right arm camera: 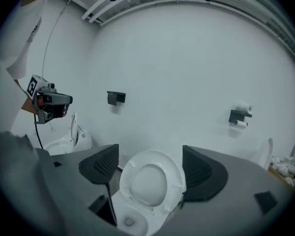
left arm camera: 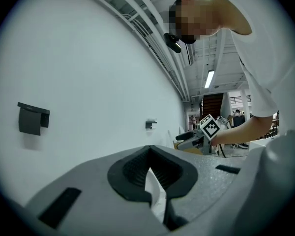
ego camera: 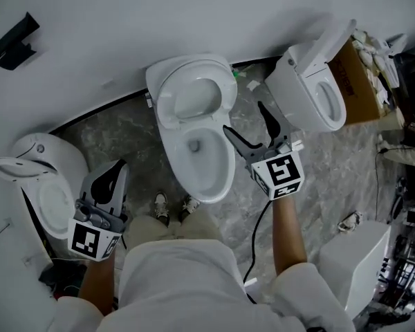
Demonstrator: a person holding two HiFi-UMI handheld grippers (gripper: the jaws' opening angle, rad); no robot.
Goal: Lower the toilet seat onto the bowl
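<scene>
- Overhead, in the head view, found the toilet seat [ego camera: 162,90] raised and tipped back toward the white wall [ego camera: 194,12], not down on the bowl [ego camera: 211,178] of the middle toilet.
- Saw the right claw [ego camera: 243,116] spread wide and empty, just beside the bowl's right rim and clear of the seat, above the grey marbled floor [ego camera: 124,133].
- Saw the left claw [ego camera: 119,168] drawn together with nothing in it, well apart from the seat and near a second toilet [ego camera: 45,185] at the left.
- Noted a third toilet [ego camera: 311,92] at the right with a cardboard box [ego camera: 360,75] just behind it, and a pair of shoes [ego camera: 160,206] at the foot of the middle bowl.
- Next, in the left gripper view, found the dark pads [left arm camera: 132,173] meeting at their tips, only a pale sliver showing lower down, nothing gripped.
- Faced bare wall there, with a black holder [left arm camera: 33,118] on it and the right claw [left arm camera: 194,136] small in the distance.
- Lastly, in the right gripper view, found the pads [right arm camera: 101,163] far apart and gripping nothing.
- Framed the upright seat [right arm camera: 174,178] between them, farther off and untouched, with the open bowl [right arm camera: 130,219] below it.
- Noted two black holders [right arm camera: 116,98] on the wall and the left claw [right arm camera: 51,102] at the far left.
</scene>
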